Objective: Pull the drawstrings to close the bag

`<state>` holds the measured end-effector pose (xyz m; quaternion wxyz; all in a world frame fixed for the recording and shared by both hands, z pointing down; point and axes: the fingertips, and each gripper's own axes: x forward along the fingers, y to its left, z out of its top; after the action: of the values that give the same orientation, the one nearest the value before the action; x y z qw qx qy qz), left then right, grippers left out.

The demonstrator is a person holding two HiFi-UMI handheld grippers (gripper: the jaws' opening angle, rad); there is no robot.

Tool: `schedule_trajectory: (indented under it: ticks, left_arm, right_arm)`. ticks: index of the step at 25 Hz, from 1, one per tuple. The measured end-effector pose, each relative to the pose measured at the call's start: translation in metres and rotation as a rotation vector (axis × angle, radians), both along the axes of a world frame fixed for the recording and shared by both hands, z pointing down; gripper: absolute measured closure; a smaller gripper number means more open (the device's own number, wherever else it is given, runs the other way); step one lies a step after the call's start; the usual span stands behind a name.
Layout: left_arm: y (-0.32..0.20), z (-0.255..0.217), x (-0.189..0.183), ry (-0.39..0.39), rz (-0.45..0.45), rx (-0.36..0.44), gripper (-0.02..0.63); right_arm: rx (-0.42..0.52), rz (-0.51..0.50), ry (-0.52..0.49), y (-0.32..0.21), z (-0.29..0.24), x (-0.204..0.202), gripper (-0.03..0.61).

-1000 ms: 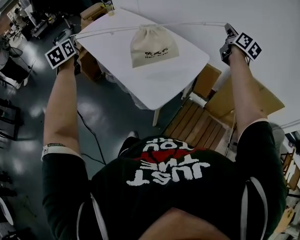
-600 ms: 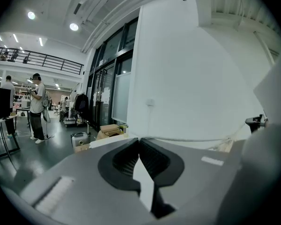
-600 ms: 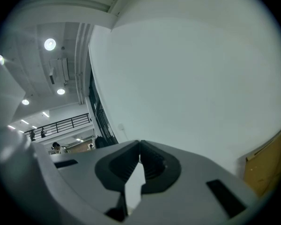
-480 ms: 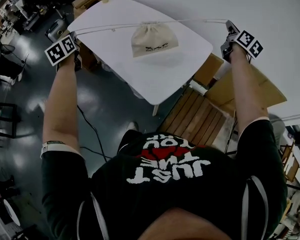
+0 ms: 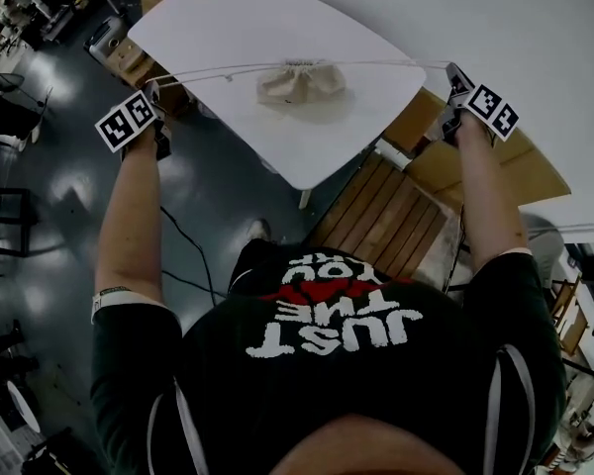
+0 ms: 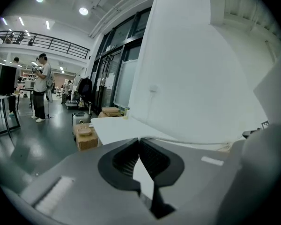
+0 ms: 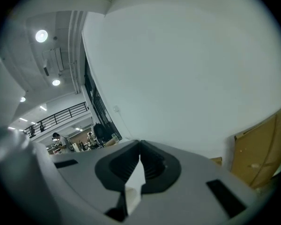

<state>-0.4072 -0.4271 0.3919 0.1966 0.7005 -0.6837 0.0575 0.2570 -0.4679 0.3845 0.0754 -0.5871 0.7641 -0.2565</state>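
Note:
The small cream drawstring bag [image 5: 300, 82] lies slumped on the white table [image 5: 238, 28], its mouth gathered tight. Two thin white drawstrings [image 5: 218, 70] run out from the mouth, taut, to either side. My left gripper [image 5: 154, 90] is off the table's left edge and shut on the left string's end. My right gripper [image 5: 451, 70] is off the right edge and shut on the right string's end. In the left gripper view the shut left gripper [image 6: 139, 139] has the drawstring [image 6: 192, 142] leading from its tips towards the bag [image 6: 224, 148]. The right gripper [image 7: 140, 143] faces a white wall.
A slatted wooden chair [image 5: 396, 236] and a cardboard sheet [image 5: 480, 171] stand below my right arm. Cardboard boxes [image 6: 86, 137] sit on the dark floor by the table's far corner. A person [image 6: 40, 90] stands far back in the hall. A cable [image 5: 183, 260] lies on the floor.
Both grippers have sunk, still wide apart with the strings taut. The bag, hanging upright with its print showing before, has come down and now lies crumpled on the table.

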Motion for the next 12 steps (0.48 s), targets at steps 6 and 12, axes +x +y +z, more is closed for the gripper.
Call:
schedule_trajectory:
  ticks: [6, 12]
  left_arm:
    - [0.046, 0.040, 0.005, 0.053, -0.019, -0.026, 0.601]
    - [0.089, 0.071, 0.013, 0.034, -0.021, -0.050, 0.601]
  right_arm:
    - [-0.045, -0.045, 0.009, 0.033, 0.032, 0.002, 0.566]
    - [-0.078, -0.101, 0.067, 0.064, 0.060, -0.005, 0.566]
